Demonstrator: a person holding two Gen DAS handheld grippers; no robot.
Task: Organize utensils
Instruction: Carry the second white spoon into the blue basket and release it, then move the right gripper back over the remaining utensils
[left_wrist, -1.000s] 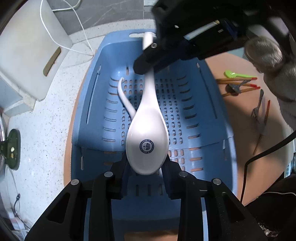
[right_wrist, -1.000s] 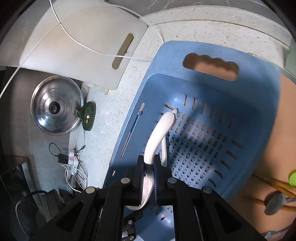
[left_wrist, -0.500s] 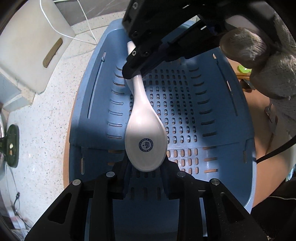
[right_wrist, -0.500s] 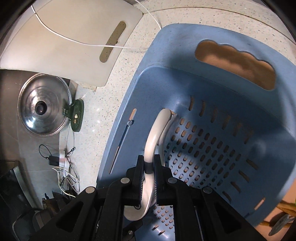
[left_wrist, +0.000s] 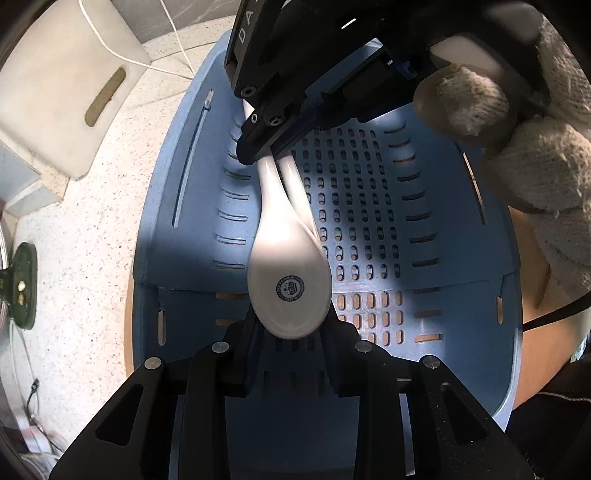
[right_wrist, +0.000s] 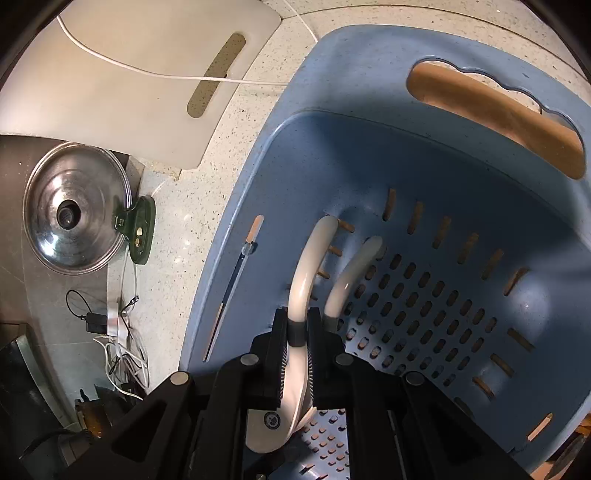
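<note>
My basket (right_wrist: 258, 206) sits on the surface (right_wrist: 192, 236) and serves as my landmark. Inside it, near its left wall, two spoons lie side by side, the held spoon (left_wrist: 284, 266) over the second spoon (right_wrist: 351, 277), handles toward the basket's handle slot (right_wrist: 498, 118). My left tool (left_wrist: 291, 332) is at the bowl end, my right tool (right_wrist: 297, 332) on the handle. Left of the basket lies a cutting board (right_wrist: 140, 74) crossed by a cord (right_wrist: 147, 72), with a pot lid (right_wrist: 74, 218) nearer me beside it.
</note>
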